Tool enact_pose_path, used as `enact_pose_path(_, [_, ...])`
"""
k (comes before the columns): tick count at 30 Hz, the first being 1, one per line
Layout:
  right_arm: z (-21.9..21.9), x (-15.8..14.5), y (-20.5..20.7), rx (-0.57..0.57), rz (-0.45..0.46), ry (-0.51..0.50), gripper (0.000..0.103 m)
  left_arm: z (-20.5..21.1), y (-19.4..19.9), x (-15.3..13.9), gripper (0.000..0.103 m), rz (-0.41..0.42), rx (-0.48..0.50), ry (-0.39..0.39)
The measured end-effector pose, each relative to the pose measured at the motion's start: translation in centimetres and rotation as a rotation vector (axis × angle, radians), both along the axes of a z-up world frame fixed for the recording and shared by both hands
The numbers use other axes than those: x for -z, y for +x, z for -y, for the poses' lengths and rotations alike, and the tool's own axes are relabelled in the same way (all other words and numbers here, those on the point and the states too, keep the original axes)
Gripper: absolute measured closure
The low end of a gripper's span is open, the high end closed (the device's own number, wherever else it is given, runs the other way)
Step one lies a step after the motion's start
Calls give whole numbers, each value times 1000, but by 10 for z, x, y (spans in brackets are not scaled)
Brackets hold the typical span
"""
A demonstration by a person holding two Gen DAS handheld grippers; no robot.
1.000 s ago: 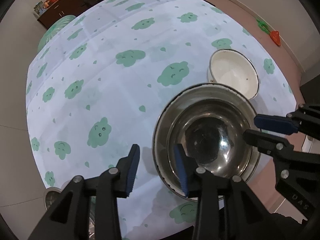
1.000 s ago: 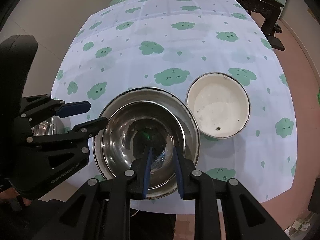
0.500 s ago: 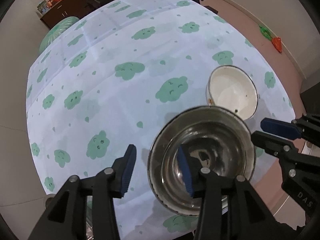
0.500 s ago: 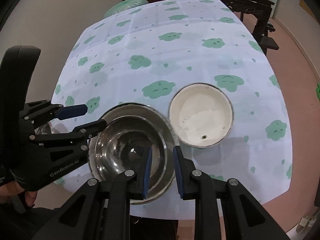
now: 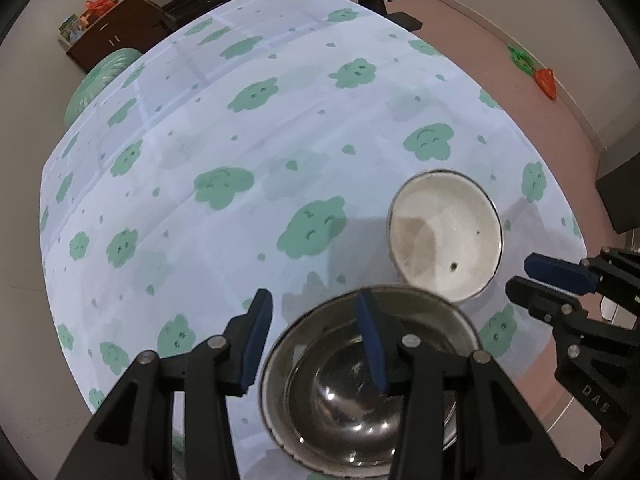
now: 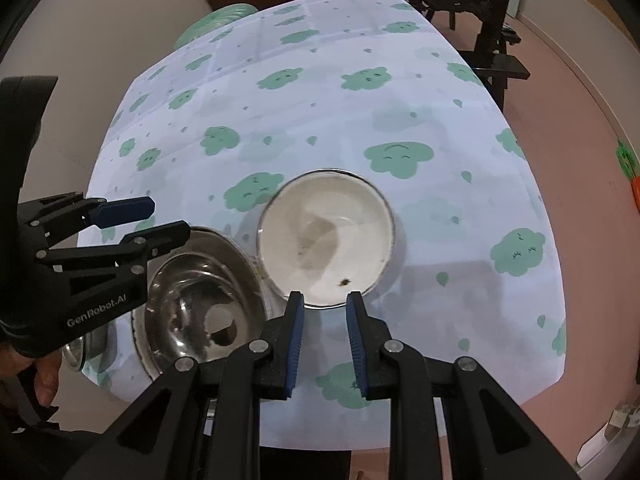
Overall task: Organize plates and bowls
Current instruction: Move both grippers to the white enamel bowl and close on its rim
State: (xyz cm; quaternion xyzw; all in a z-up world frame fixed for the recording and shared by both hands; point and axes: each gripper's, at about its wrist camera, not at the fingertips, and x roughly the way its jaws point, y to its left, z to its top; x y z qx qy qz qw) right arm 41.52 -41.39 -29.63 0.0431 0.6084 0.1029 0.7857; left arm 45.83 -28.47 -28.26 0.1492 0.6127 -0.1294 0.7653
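Right now the left gripper has its blue-padded fingers spread wide, straddling the far-left rim of the steel bowl, one pad outside the wall and the other inside over the bowl's hollow; whether either pad touches the metal is hard to say from this angle. That steel bowl sits at the near edge of the table, nested in what looks like a second, wider steel bowl whose rim shows around it in the right wrist view. Just beyond it, close enough that the rims seem nearly to meet, stands the white bowl with a thin dark rim and a small dark speck on its inner wall (the speck lies toward the near side). The right gripper hovers with its fingers apart and nothing between them, the tips lined up with the near rim of the white bowl, over the tablecloth, which is pale with green smiling clouds and little drops. From the right wrist view the left gripper shows at the left, its fingers reaching over the steel bowl; below it, past the table edge, a sliver of another metal dish peeks out
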Motion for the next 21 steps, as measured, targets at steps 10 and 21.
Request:
enact_pose_path(10, [23,20,14,40,-32,-18,79,29,24,19,59,-31,38,21])
enact_pose_path(21, [31,36,28,60,-44,-14,79,47,33,33,59,-53,65,37])
